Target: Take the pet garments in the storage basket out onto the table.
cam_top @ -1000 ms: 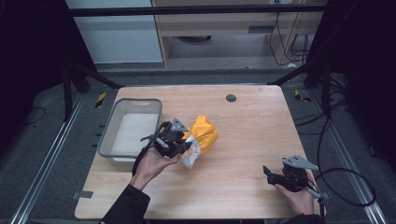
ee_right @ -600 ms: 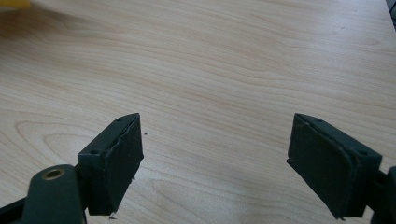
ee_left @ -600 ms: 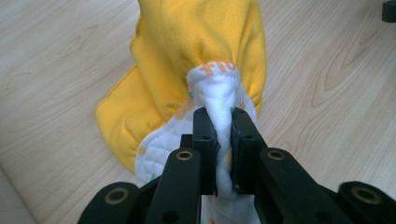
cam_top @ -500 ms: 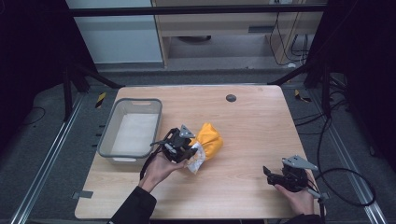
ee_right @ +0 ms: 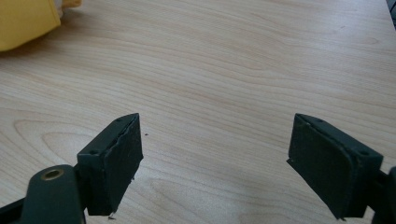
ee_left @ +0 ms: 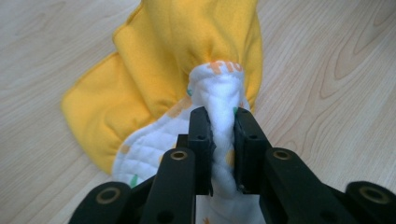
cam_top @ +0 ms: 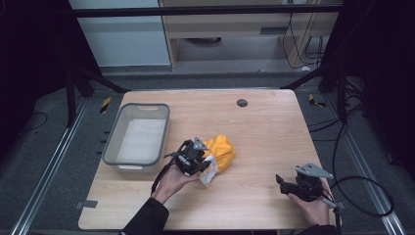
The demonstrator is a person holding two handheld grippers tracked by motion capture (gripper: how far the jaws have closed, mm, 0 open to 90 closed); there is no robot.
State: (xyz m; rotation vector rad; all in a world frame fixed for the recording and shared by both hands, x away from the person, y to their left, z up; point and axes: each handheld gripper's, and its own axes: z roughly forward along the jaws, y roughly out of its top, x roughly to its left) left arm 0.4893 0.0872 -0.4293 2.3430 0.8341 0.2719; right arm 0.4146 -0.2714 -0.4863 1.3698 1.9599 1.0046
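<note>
A yellow cloth with a white quilted, printed lining (cam_top: 221, 152) lies bunched near the middle of the wooden table (cam_top: 264, 127). My left gripper (cam_top: 198, 164) is shut on a fold of the white lining (ee_left: 222, 107), which is pinched between its two black jaws, while the yellow part (ee_left: 177, 42) spreads ahead on the wood. My right gripper (cam_top: 286, 184) rests low over the table's front right, open wide, its pads (ee_right: 116, 161) apart with bare wood between them. A corner of the yellow cloth (ee_right: 25, 21) shows far off in the right gripper view.
A grey plastic bin (cam_top: 139, 137) stands at the table's left, just beside my left hand. A small dark round hole (cam_top: 242, 103) sits near the far edge. Cables (cam_top: 362, 196) trail off the right side by my right hand.
My left gripper, holding the cloth, has moved right and toward the table's front, dragging the cloth away from the bin. The right gripper has stayed in place.
</note>
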